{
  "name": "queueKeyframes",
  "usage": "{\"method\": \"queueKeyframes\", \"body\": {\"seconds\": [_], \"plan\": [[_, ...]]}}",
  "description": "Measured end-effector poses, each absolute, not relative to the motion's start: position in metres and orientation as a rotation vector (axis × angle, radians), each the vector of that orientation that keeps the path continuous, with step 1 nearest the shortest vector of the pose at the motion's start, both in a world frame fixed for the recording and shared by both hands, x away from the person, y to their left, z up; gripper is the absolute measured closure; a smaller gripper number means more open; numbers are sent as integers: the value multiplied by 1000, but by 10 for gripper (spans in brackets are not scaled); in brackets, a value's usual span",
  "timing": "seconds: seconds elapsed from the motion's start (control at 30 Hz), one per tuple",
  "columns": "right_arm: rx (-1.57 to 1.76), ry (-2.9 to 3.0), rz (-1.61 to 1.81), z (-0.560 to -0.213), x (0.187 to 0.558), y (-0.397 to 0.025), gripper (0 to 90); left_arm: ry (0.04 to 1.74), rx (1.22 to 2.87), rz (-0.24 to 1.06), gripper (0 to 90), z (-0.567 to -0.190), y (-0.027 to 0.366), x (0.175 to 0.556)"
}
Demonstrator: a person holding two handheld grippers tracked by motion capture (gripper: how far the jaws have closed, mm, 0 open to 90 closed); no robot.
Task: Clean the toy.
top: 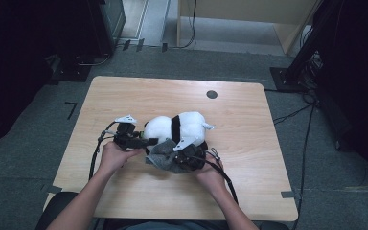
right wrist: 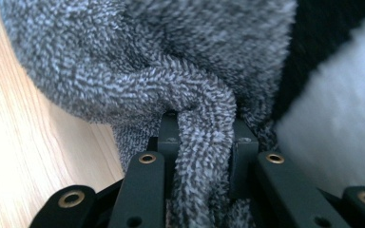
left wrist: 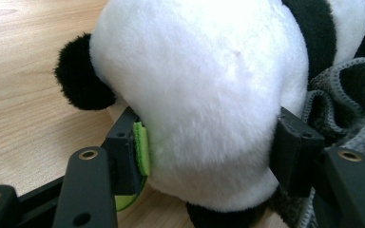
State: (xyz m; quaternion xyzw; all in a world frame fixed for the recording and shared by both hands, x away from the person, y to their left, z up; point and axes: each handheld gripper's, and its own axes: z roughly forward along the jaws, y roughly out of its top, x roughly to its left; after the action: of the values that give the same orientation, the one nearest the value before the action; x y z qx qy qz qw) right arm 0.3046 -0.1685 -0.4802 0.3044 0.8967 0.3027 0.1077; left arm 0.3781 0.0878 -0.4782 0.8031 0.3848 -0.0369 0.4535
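A black-and-white panda plush (top: 179,125) lies on the wooden table (top: 249,129), with a grey terry cloth (top: 162,158) bunched against its near side. My left gripper (top: 151,142) comes in from the left. In the left gripper view its jaws press on both sides of the panda's white head (left wrist: 204,80), and a green tag (left wrist: 141,148) sits against the left pad. My right gripper (top: 181,153) is at the cloth's right side. In the right gripper view it (right wrist: 204,137) is shut on a rolled fold of the grey cloth (right wrist: 123,61).
A small black disc (top: 212,94) is set into the table near its far edge. Cables trail from both grippers toward the near edge. Dark stands and cables crowd the floor to the right of the table.
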Motion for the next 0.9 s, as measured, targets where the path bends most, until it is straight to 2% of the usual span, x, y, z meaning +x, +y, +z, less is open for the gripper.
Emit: {"method": "queueKeyframes", "body": {"seconds": [0.47, 0.9], "plan": [[1027, 2571, 968, -450, 307, -225, 735, 935, 1997, -74, 405, -479, 84, 377], [1193, 2470, 942, -446, 317, -276, 735, 939, 1993, -84, 406, -479, 85, 378]]}}
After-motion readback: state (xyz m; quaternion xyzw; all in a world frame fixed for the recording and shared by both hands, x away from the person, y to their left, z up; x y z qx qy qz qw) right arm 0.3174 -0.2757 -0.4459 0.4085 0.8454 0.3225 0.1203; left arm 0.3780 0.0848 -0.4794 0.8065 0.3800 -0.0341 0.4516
